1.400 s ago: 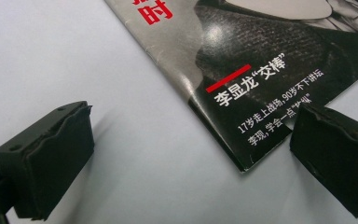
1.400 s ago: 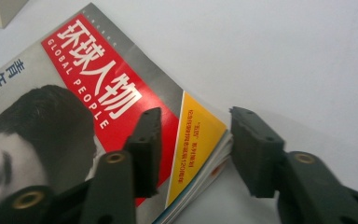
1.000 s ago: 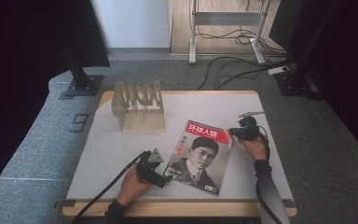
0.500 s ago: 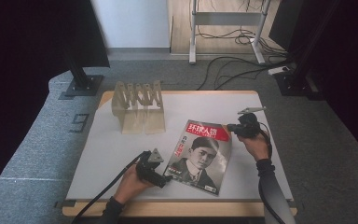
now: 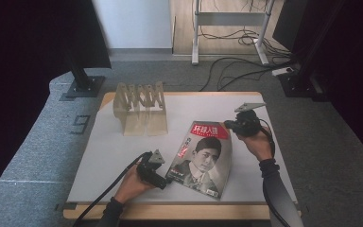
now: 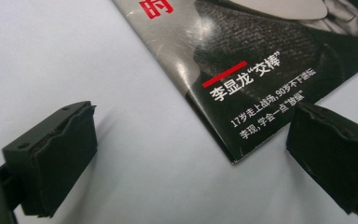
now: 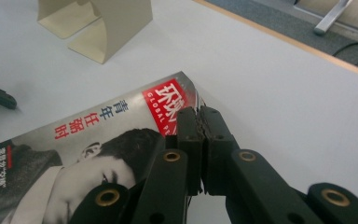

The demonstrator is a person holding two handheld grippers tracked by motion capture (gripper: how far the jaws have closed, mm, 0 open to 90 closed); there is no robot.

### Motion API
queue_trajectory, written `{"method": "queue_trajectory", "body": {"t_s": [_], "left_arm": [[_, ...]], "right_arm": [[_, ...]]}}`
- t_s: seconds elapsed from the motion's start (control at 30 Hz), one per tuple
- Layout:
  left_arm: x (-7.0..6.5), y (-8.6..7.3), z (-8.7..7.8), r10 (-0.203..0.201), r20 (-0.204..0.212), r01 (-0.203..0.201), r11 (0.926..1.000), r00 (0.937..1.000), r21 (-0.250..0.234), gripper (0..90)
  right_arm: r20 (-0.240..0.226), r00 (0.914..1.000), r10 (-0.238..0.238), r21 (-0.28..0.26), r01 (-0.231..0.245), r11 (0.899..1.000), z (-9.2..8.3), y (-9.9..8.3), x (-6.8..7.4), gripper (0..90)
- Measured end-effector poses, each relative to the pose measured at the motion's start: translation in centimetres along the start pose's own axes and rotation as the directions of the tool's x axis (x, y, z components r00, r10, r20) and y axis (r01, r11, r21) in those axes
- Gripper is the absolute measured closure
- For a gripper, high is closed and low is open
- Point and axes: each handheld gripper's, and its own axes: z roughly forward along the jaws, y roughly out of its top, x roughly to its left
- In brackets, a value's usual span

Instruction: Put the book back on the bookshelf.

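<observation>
A magazine (image 5: 203, 156) with a portrait cover and a red title block lies on the white table (image 5: 99, 156). My right gripper (image 5: 228, 126) is shut on its top right corner, and that side of the magazine curls up off the table. In the right gripper view the closed jaws pinch the magazine (image 7: 98, 140) beside the red title, at the right gripper (image 7: 200, 116). My left gripper (image 5: 168, 178) rests low on the table at the magazine's lower left corner. Its jaws stand open, and that corner of the magazine (image 6: 242, 60) lies between them, at the left gripper (image 6: 196, 128).
A beige slotted rack (image 5: 141, 106) stands at the back left of the table, also seen as the rack (image 7: 98, 23). The table's wooden edge (image 5: 170, 212) runs along the front. Cables and stand legs lie on the grey floor behind.
My right gripper has risen and drifted a little left with the magazine's corner pinched, curling that side upward. The left gripper has stayed in place.
</observation>
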Motion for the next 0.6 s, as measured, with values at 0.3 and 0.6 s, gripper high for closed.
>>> {"method": "queue_trajectory", "body": {"t_s": [0.3,0.6], "left_arm": [[1.8,2.4,-1.9,-0.010,0.070,0.016,0.9970,0.9975,-0.076,10.3],[2.8,4.6,-1.7,0.035,0.110,-0.028,0.9973,0.9934,-0.068,14.6]], "right_arm": [[-0.001,0.9980,-0.063,-0.033,0.063,0.997,-1.5,1.8,1.3,86.8],[-0.011,0.9924,-0.123,-0.070,0.122,0.990,-3.5,3.4,2.7,86.7]]}}
